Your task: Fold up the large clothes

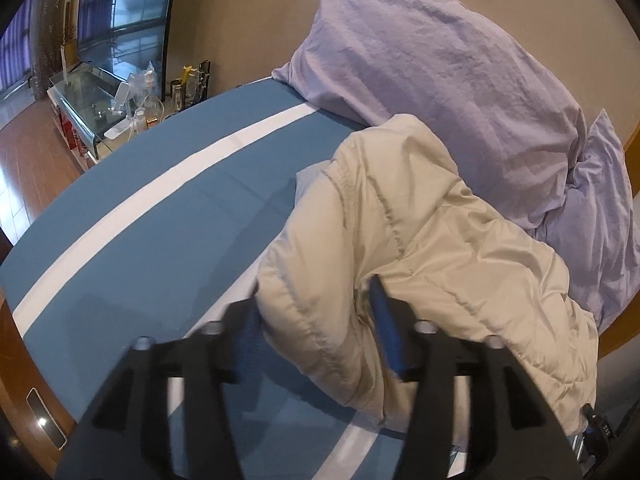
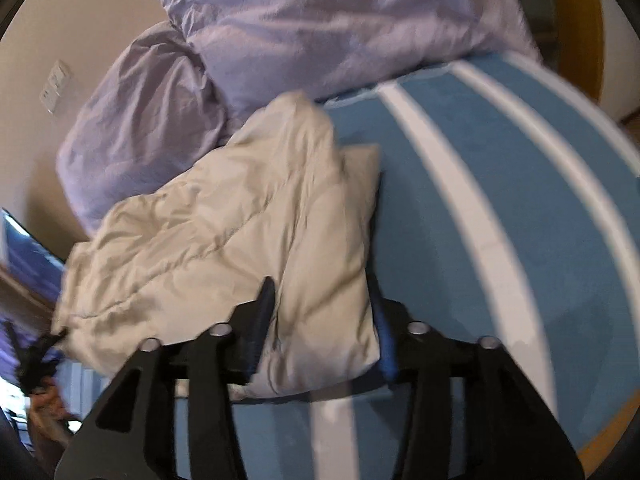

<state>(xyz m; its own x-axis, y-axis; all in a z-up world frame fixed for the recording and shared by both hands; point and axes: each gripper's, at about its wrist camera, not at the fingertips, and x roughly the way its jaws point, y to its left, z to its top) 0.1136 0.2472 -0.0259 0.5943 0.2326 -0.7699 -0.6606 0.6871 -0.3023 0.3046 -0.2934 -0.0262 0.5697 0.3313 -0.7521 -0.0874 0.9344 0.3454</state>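
Observation:
A beige quilted puffer jacket (image 1: 420, 220) lies bunched in a thick bundle on the blue bed cover with white stripes (image 1: 160, 220), its far side against the lilac pillows. My left gripper (image 1: 316, 296) straddles the jacket's near left fold, its jaws spread wide with puffy fabric between the blue pads. In the right wrist view the same jacket (image 2: 224, 232) rests on the bed cover (image 2: 440, 200). My right gripper (image 2: 320, 284) straddles its near right corner, jaws likewise apart with fabric filling the gap. Neither grip looks pinched.
Two lilac pillows (image 1: 420, 60) (image 2: 320, 20) lean on the beige wall behind the jacket. A glass side table with bottles (image 1: 92, 96) stands beyond the bed's left edge, above a wooden floor (image 1: 28, 152). A wooden bed frame (image 1: 24, 360) borders the mattress.

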